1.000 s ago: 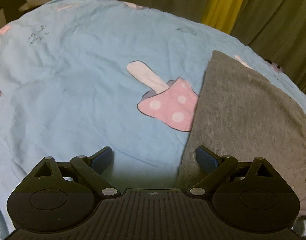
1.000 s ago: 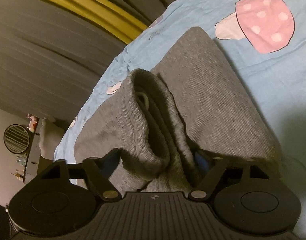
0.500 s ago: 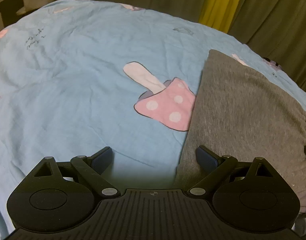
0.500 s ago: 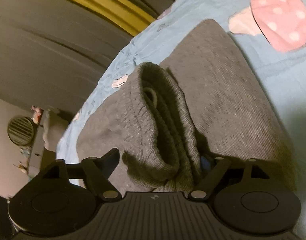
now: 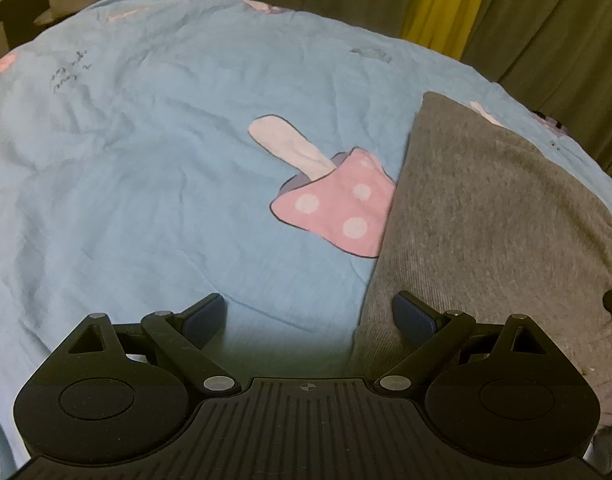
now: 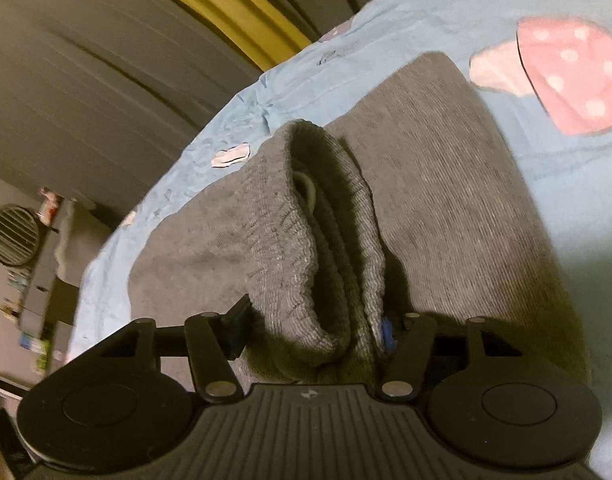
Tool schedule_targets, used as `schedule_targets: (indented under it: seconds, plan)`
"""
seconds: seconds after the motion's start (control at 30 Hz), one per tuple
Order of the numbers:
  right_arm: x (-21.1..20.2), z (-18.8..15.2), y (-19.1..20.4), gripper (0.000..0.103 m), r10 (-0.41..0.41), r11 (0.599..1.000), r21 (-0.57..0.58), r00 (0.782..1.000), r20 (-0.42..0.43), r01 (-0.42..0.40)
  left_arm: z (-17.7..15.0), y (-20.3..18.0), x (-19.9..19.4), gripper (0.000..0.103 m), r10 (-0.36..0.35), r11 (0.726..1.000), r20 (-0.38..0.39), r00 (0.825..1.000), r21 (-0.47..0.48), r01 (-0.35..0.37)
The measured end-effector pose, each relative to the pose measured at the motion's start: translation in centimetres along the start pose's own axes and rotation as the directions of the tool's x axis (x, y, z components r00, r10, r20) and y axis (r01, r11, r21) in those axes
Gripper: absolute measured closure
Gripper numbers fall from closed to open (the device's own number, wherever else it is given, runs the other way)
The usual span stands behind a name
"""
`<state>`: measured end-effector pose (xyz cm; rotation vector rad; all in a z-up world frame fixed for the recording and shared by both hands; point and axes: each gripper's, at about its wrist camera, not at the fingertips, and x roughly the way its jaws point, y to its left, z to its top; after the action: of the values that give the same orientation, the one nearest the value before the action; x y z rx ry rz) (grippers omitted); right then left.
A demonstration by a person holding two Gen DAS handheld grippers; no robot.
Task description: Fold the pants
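Observation:
Grey knit pants (image 5: 486,220) lie folded on a blue sheet (image 5: 145,160), at the right of the left wrist view. My left gripper (image 5: 310,312) hangs open above the sheet, its right finger over the pants' near left edge and nothing between its fingers. In the right wrist view the pants (image 6: 446,200) fill the middle. Their ribbed waistband (image 6: 281,232) is bunched into a roll, with a white drawstring loop (image 6: 306,188) showing inside. My right gripper (image 6: 312,328) is closing on this roll, and both pads touch the fabric.
A pink spotted mushroom print (image 5: 338,204) sits on the sheet just left of the pants. Olive curtains with a yellow strip (image 5: 446,0) hang behind the bed. A shelf with small items and a round fan (image 6: 13,236) stands at the far left of the right wrist view.
The right gripper's jaws have narrowed around the bunched waistband and the view has rolled slightly. The left gripper has stayed nearly still over the sheet.

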<state>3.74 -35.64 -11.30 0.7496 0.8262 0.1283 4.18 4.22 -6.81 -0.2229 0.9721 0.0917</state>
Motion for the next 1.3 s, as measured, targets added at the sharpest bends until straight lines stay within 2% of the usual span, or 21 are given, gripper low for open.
schedule_targets:
  seconds: [0.13, 0.2, 0.33, 0.47, 0.53, 0.63, 0.73, 0.8, 0.87, 0.97, 1.07, 1.13, 1.17, 1.23, 1.3]
  plan:
    - [-0.6, -0.8, 3.5, 0.058, -0.115, 0.983, -0.133, 0.991, 0.067, 0.123, 0.0, 0.2, 0.0, 0.007, -0.005, 1.000, 0.001, 1.000, -0.015, 0.006]
    - [-1.2, -0.8, 5.2, 0.063, -0.122, 0.976, -0.171, 0.987, 0.103, 0.138, 0.0, 0.4, -0.1, 0.007, -0.011, 1.000, 0.003, 1.000, -0.025, 0.011]
    - [-3.5, 0.3, 7.8, 0.065, -0.042, 0.981, -0.181, 0.986, 0.164, 0.072, 0.0, 0.7, 0.0, 0.007, -0.016, 0.999, -0.001, 1.000, -0.041, 0.016]
    - [-7.2, 1.1, 9.5, 0.065, 0.075, 0.983, -0.181, 0.966, 0.245, -0.031, 0.0, 0.8, -0.2, 0.007, -0.025, 0.999, 0.003, 1.000, -0.043, 0.025]
    - [-8.5, 1.6, 9.6, 0.065, 0.117, 0.982, -0.178, 0.952, 0.282, -0.068, 0.0, 0.8, -0.4, 0.007, -0.029, 0.999, 0.011, 1.000, -0.042, 0.030]
    - [-9.8, 1.6, 7.7, 0.065, 0.113, 0.986, -0.150, 0.939, 0.324, -0.067, 0.0, 0.7, -0.3, 0.007, -0.034, 0.999, 0.006, 0.999, -0.038, 0.034]
    - [-9.3, 1.8, 4.5, 0.065, 0.055, 0.998, -0.039, 0.954, 0.295, -0.045, -0.1, 0.3, -0.5, 0.007, -0.071, 0.997, 0.015, 0.997, -0.006, 0.071]
    - [-8.6, 1.6, 3.7, 0.065, 0.036, 0.999, -0.004, 0.963, 0.267, -0.037, -0.4, -0.4, -1.4, 0.007, -0.121, 0.992, 0.044, 0.992, 0.041, 0.119]
    - [-8.3, 1.6, 3.9, 0.065, 0.041, 0.999, -0.004, 0.965, 0.260, -0.042, -1.0, -1.4, -2.4, 0.007, -0.218, 0.971, 0.047, 0.975, 0.116, 0.211]
    - [-8.1, 2.3, 5.4, 0.065, 0.082, 0.997, -0.010, 0.960, 0.268, -0.083, -2.1, -3.1, -3.9, 0.007, -0.306, 0.925, 0.066, 0.950, 0.257, 0.280]
    - [-7.9, 3.2, 7.8, 0.065, 0.131, 0.991, -0.035, 0.953, 0.273, -0.126, -3.1, -4.7, -4.4, 0.007, -0.325, 0.887, 0.059, 0.944, 0.365, 0.283]
    - [-8.2, 3.5, 9.5, 0.065, 0.170, 0.985, -0.063, 0.947, 0.273, -0.158, -3.8, -6.1, -4.4, 0.007, -0.327, 0.852, 0.021, 0.945, 0.440, 0.285]
    - [-8.6, 3.3, 10.3, 0.065, 0.190, 0.981, -0.081, 0.943, 0.272, -0.174, -4.3, -6.9, -4.3, 0.007, -0.316, 0.835, 0.014, 0.949, 0.480, 0.271]
    - [-9.3, 3.0, 11.7, 0.065, 0.235, 0.971, -0.113, 0.933, 0.272, -0.212, -5.2, -8.9, -3.6, 0.007, -0.218, 0.808, 0.014, 0.976, 0.564, 0.172]
    - [-9.9, 2.6, 12.4, 0.065, 0.263, 0.963, -0.137, 0.925, 0.273, -0.233, -5.8, -10.0, -2.7, 0.007, -0.122, 0.795, 0.033, 0.992, 0.601, 0.078]
